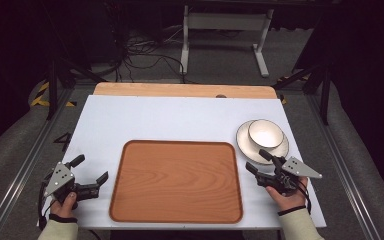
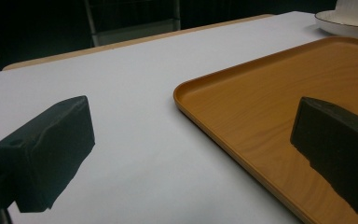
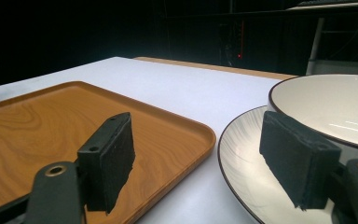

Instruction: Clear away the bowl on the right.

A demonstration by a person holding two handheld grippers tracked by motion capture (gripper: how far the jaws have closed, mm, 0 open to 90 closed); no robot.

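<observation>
Two pieces of crockery sit stacked at the right side of the white tabletop (image 1: 180, 117): a cream bowl (image 1: 265, 134) with a dark rim resting on a matching plate (image 1: 245, 145), just beside the right edge of the wooden tray (image 1: 176, 181), which lies bare in the middle. The right tongs (image 1: 261, 162) hover at the near edge of the plate with the jaws standing well apart and nothing between the pads; in the right gripper view one jaw hangs over the plate's rim close to the bowl's wall, the other over the gap toward the tray. The left tongs (image 1: 91, 168) wait open and empty-handed near the tray's left edge, well apart from the crockery. Both dishes look like glazed ceramic, so they are likely stiff, fairly heavy for their size, smooth enough to slip, and apt to chip or crack if knocked or dropped. The bowl's upright wall seems the best place to pinch, one pad inside and one outside the rim. The plate's low, flat lip offers little purchase, and lifting it with the bowl riding loose on top risks a slide.
</observation>
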